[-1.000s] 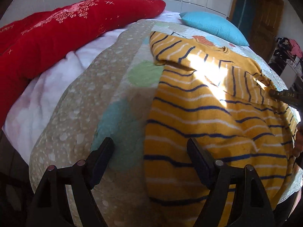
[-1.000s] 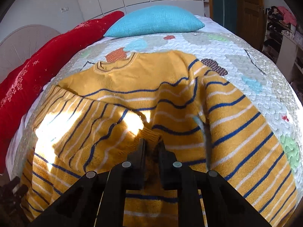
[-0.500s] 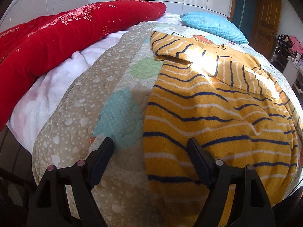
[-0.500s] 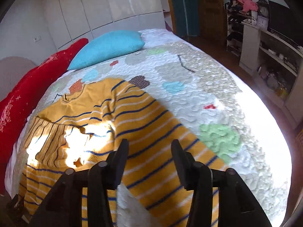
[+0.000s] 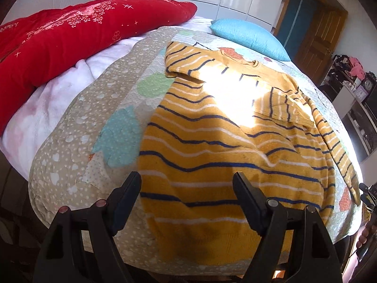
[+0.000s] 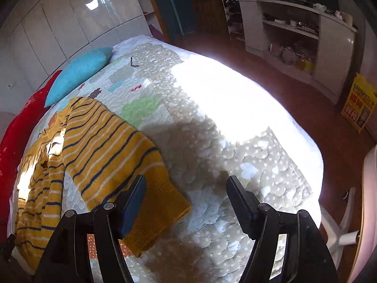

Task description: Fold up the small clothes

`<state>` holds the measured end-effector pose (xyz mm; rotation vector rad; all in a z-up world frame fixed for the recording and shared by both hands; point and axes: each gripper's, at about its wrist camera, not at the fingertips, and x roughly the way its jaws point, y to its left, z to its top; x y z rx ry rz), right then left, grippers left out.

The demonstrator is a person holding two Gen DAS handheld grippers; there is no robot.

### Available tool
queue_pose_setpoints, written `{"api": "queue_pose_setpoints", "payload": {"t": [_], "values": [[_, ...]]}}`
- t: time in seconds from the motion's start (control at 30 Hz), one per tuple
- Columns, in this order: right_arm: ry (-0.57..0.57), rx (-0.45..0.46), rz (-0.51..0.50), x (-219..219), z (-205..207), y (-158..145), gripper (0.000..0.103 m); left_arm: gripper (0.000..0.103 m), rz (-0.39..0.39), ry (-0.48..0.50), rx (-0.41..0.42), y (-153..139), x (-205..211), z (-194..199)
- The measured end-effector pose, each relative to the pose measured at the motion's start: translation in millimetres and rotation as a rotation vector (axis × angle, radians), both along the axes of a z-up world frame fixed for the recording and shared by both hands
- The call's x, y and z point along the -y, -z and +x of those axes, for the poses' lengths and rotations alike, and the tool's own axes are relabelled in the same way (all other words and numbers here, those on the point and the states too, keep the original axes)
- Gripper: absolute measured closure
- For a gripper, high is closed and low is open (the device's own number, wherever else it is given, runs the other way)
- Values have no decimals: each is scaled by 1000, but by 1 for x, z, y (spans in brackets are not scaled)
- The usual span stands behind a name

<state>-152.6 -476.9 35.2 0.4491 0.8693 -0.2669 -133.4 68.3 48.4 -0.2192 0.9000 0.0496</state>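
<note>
Both wrist views low over bed, facing headboard, sharing sweater (image 5: 226,146)

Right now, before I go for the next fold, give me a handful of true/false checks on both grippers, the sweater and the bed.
1. The left gripper is open and holds nothing. True.
2. The right gripper is clamped on a sleeve. False: it is open, with the right sleeve lying loose on the quilt.
3. The yellow striped sweater lies on the quilt. True.
4. The blue pillow sits on top of the sweater. False: it lies beyond the collar.
5. The red blanket covers the sweater. False: it lies off to the side.
</note>
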Motion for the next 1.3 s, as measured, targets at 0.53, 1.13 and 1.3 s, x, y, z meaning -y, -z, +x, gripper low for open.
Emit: {"api": "queue_pose_setpoints", "payload": {"t": [0.53,1.13,1.3], "values": [[68,173,65,26,23,-53,89,24,-4,58,17,-15,22,-8],[-440,158,91,-203,189,-129,89,24,-50,16,89,-18,-13,-27],[-664,86,82,-340,237,-107,89,24,-43,-16,102,-12,-35,-31]]}}
